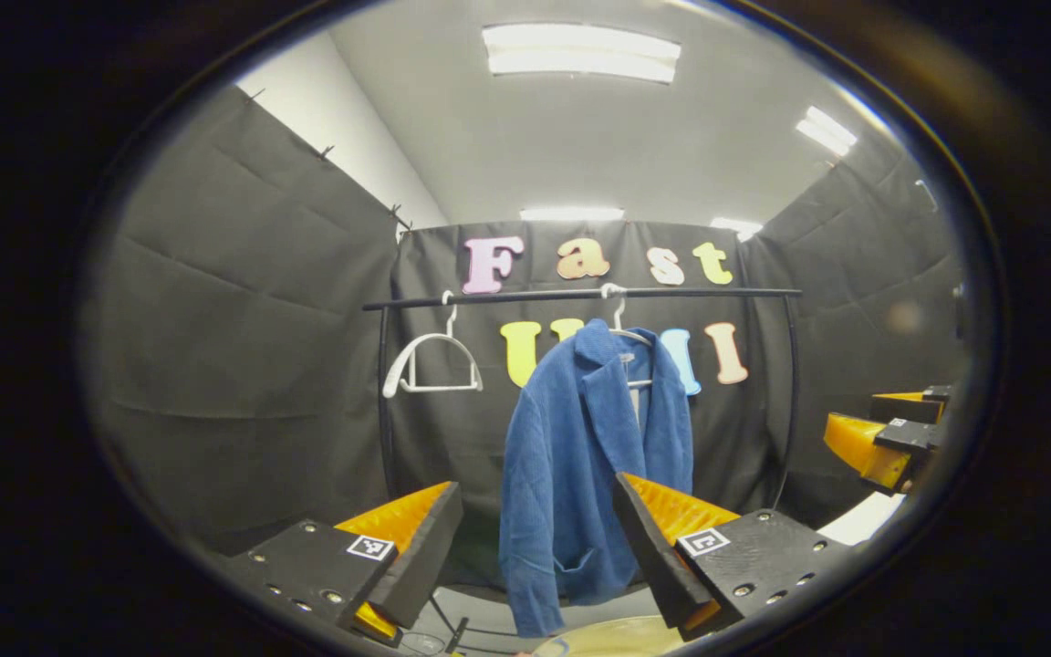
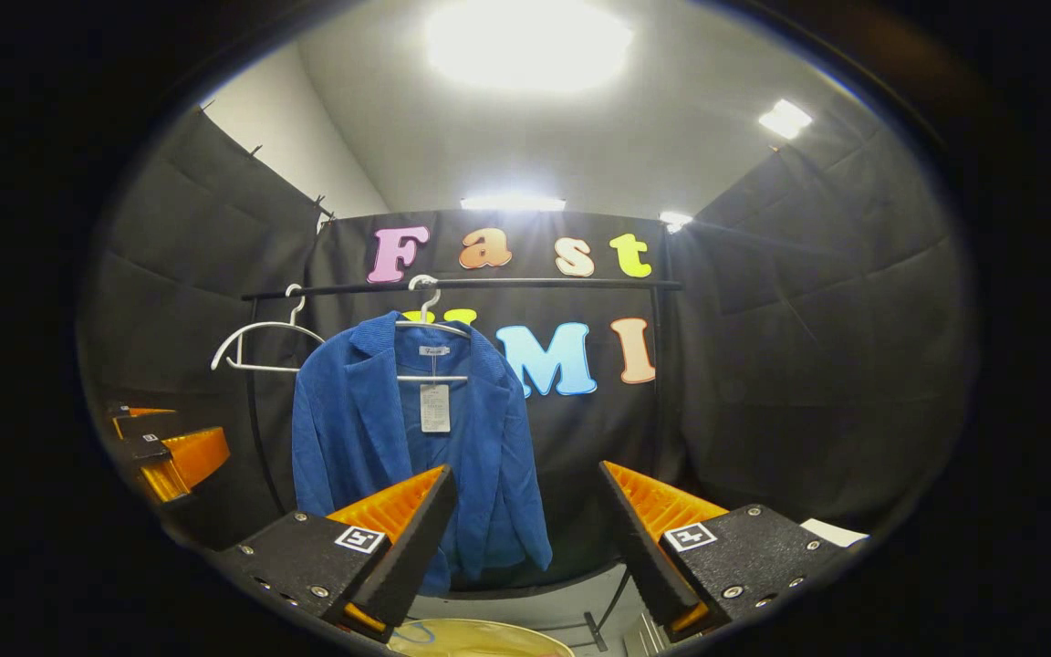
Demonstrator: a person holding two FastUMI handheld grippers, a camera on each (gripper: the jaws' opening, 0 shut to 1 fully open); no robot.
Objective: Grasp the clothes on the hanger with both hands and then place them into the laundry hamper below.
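While we held both grippers well short of the rack, a blue jacket (image 1: 580, 465) hung on a white hanger (image 1: 621, 324) from a black rail (image 1: 580, 295) at the centre of the left gripper view. An empty white hanger (image 1: 430, 360) hung on the same rail, toward the left of the frame. Our left gripper (image 1: 539, 534) sat at the bottom of that view, its jaws spread wide with nothing between them. Our right gripper (image 2: 525, 516) showed at the bottom of the right gripper view, jaws equally wide and empty, with the jacket at centre left. A pale yellow hamper rim (image 2: 480, 637) curved along the bottom edge, below the jacket.
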